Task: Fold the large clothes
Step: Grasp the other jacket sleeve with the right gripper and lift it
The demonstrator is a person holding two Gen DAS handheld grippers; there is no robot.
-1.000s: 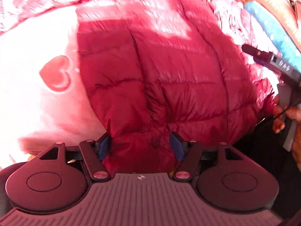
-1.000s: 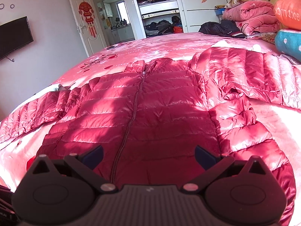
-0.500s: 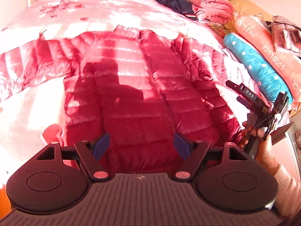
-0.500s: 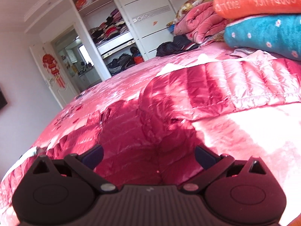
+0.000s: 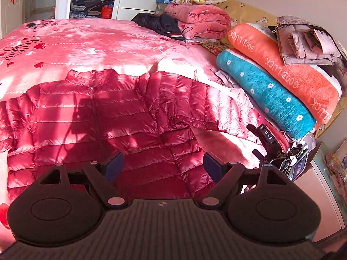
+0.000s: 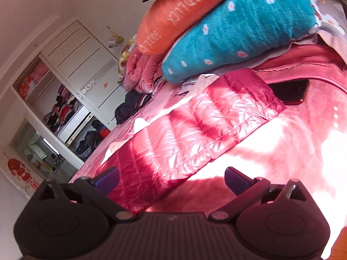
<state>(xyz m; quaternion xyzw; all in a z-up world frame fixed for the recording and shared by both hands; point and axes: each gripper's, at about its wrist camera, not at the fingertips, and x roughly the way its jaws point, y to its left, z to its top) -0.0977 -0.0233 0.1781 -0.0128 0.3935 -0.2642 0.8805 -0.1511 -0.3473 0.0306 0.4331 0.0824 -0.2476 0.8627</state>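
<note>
Left tool (image 5: pixel 163 165) has just spread wide above the jacket (image 5: pixel 104 117); right tool (image 6: pixel 171 178) tilted, seemingly spread, empty.

Glossy crimson quilted jacket (image 5: pixel 121 117) ahead of left claw (image 5: pixel 163 165), dark w/ blue pads; pink bedspread (image 5: pixel 91 43) w/ red hearts & script; right of claw: teal blanket (image 5: pixel 266 95) w/ white flowers, orange blanket (image 5: pixel 288 71) w/ white lettering
</note>
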